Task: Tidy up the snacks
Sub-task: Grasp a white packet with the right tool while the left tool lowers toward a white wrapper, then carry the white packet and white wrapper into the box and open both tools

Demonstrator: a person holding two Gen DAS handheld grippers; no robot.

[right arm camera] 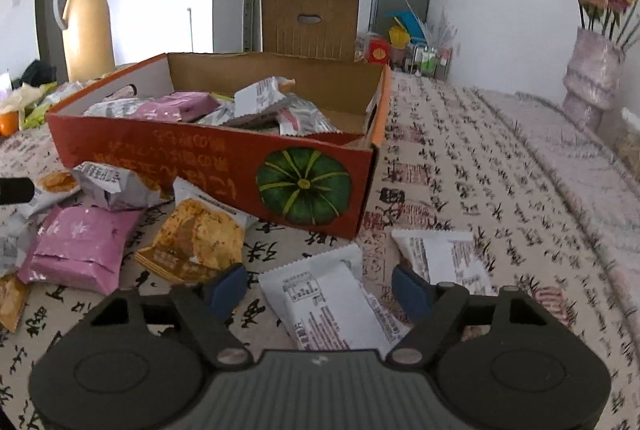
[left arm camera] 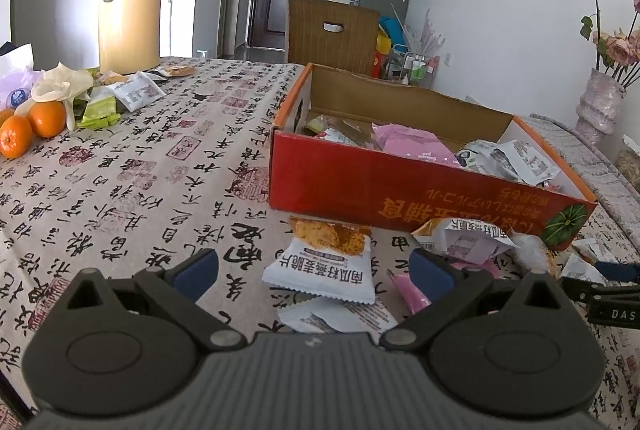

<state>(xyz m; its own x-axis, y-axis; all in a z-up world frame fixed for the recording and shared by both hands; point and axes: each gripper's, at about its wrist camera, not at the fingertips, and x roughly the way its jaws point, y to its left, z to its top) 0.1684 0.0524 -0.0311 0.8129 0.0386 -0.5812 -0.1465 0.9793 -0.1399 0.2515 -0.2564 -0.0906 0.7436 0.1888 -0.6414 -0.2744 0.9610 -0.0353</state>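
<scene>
A red cardboard box (left arm camera: 400,190) with a pumpkin picture (right arm camera: 304,186) stands on the table and holds several snack packets. My left gripper (left arm camera: 314,270) is open, its blue fingers on either side of a white packet with an orange cracker picture (left arm camera: 324,262) lying in front of the box. My right gripper (right arm camera: 320,288) is open over a white packet (right arm camera: 332,298) on the tablecloth. Loose packets lie by the box: a pink one (right arm camera: 80,250), an orange one (right arm camera: 196,238), another white one (right arm camera: 444,258).
A yellow thermos (left arm camera: 130,2), oranges (left arm camera: 32,126) and more packets (left arm camera: 120,94) sit at the table's far left. A vase of dried roses (right arm camera: 592,70) stands at the right. A brown carton (left arm camera: 332,34) is behind the table.
</scene>
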